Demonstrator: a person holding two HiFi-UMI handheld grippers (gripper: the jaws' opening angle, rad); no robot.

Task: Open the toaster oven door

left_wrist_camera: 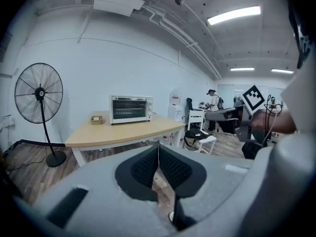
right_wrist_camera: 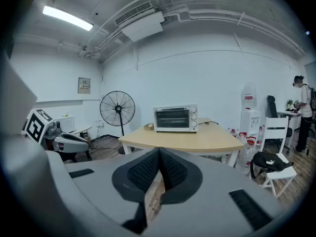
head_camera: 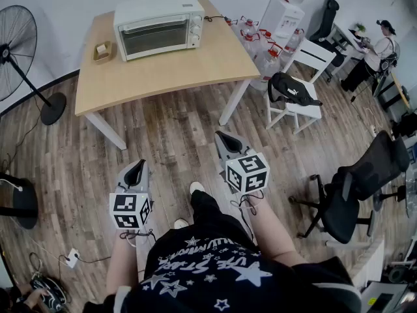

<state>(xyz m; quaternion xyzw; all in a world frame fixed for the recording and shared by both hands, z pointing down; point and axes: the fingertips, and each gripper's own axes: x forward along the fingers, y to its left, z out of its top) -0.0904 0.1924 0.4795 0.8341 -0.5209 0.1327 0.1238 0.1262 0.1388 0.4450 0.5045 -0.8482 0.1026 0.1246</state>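
Well, the toaster oven [head_camera: 158, 26] sits shut at the far edge of the table [head_camera: 176, 70], straight ahead & well apart from both tools. The left gripper [head_camera: 137, 169] & right gripper [head_camera: 225, 139] are closed w/ nothing inside; right looks a bit nearer.

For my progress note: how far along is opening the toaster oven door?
Done: nothing yet; the toaster oven door is shut. In hand: nothing; the left gripper and right gripper are shut, empty, short of the table. Left: approach, grip the door's handle, pull it open.
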